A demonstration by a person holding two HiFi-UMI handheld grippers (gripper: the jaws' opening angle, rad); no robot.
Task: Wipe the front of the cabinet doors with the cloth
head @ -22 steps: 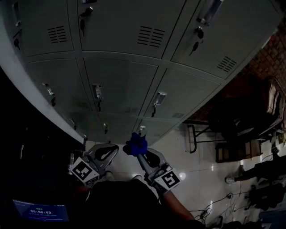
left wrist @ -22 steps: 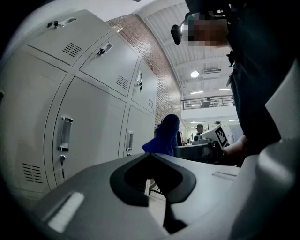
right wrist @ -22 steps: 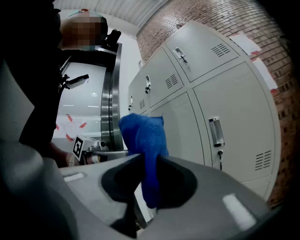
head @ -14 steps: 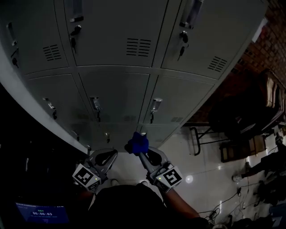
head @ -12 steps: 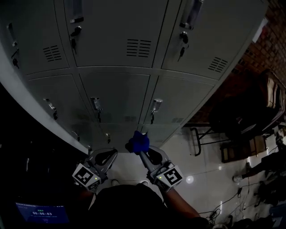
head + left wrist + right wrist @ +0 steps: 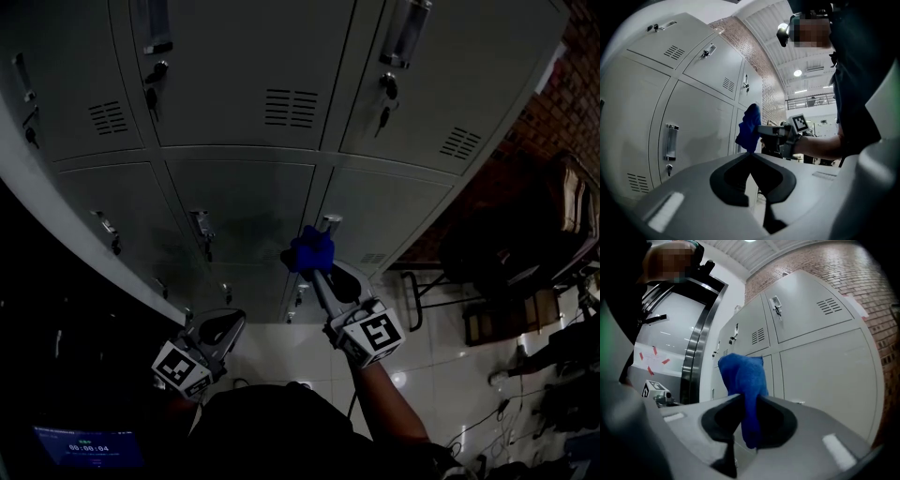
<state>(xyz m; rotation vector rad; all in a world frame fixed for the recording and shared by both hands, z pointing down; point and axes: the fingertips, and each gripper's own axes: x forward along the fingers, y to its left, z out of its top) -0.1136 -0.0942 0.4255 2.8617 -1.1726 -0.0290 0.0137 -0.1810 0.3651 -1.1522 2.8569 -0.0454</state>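
Right gripper clamped on the blue cloth, just in front of a middle-row cabinet door; contact unclear. Left gripper closed, empty, nearer me. Approach step. Next: press cloth flat, stroke across.

A red brick wall runs off to the right of the grey cabinet, and the head view is dim throughout. The floor is glossy pale tile that catches soft reflections. Dark chairs crowd against the brick, a thin metal-legged frame stands nearest the cabinet, and cables trail over the tiles. Overhead, a white ribbed ceiling carries lamps — all lit — above a railed gallery. On the other side stands a dark metal door frame, with red tape marks on the bright panel beside it.
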